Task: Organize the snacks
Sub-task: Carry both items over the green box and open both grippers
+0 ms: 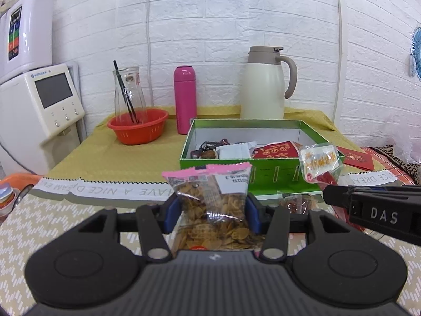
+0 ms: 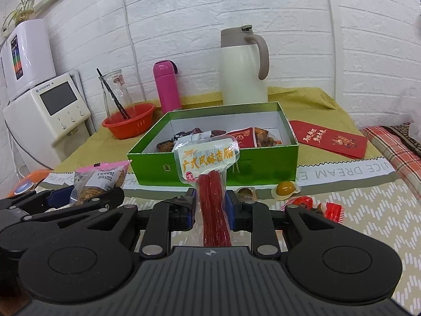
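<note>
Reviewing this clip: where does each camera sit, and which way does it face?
Left wrist: on the left gripper, facing the green box; its fingers pinch a pink-topped chip packet; the right gripper intrudes.
Right wrist: on the right gripper, facing the box; it pinches a red sausage pack.
Shared: box, cream jug.

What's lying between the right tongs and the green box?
In the right wrist view, a brown wrapped snack and a small yellow packet lie there, ahead of the right tongs and in front of the green box.
</note>
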`<action>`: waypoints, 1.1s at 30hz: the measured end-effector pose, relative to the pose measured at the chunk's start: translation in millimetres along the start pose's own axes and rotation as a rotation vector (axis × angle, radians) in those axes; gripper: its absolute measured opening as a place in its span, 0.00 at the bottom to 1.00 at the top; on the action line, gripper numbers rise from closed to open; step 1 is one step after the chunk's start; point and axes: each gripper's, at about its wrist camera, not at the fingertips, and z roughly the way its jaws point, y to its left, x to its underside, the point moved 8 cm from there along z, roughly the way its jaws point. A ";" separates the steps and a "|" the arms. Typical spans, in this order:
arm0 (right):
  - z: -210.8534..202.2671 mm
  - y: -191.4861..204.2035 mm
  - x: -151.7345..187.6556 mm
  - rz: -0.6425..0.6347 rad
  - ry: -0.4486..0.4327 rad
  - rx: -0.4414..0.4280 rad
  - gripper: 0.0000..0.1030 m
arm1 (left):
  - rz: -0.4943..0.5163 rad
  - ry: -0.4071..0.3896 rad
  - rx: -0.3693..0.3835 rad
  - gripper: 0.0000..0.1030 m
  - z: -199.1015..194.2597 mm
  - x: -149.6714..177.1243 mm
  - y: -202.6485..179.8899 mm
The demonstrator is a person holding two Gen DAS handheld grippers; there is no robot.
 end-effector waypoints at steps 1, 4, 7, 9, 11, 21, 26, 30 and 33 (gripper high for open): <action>-0.3 -0.1 0.6 0.008 0.000 0.001 0.41 | 0.002 0.003 0.003 0.49 -0.2 0.8 -0.6; 1.1 -0.7 1.2 0.026 -0.001 0.014 0.41 | 0.001 0.004 0.000 0.50 -2.5 2.3 0.1; 3.9 0.3 2.0 0.046 -0.007 0.027 0.42 | -0.004 0.006 -0.012 0.50 -3.6 3.3 5.3; 4.8 1.9 3.9 0.062 -0.012 0.029 0.42 | -0.006 0.005 -0.034 0.51 -4.5 4.0 10.1; 2.9 5.1 6.2 0.071 -0.036 0.042 0.42 | -0.011 0.005 -0.062 0.51 -4.7 5.8 17.0; -6.3 40.0 10.0 -0.143 -0.115 0.083 0.41 | -0.053 0.016 -0.090 0.52 -7.3 10.7 34.0; 8.3 16.3 -33.1 -0.118 -0.152 0.117 0.42 | -0.021 -0.028 -0.069 0.53 19.4 -37.5 19.2; 64.3 -10.9 -72.5 -0.022 -0.066 0.049 0.44 | 0.002 0.035 0.001 0.62 85.6 -76.7 -4.1; 103.6 -30.0 -86.9 0.065 -0.008 0.024 0.64 | 0.066 0.008 -0.042 0.70 117.8 -93.0 -15.6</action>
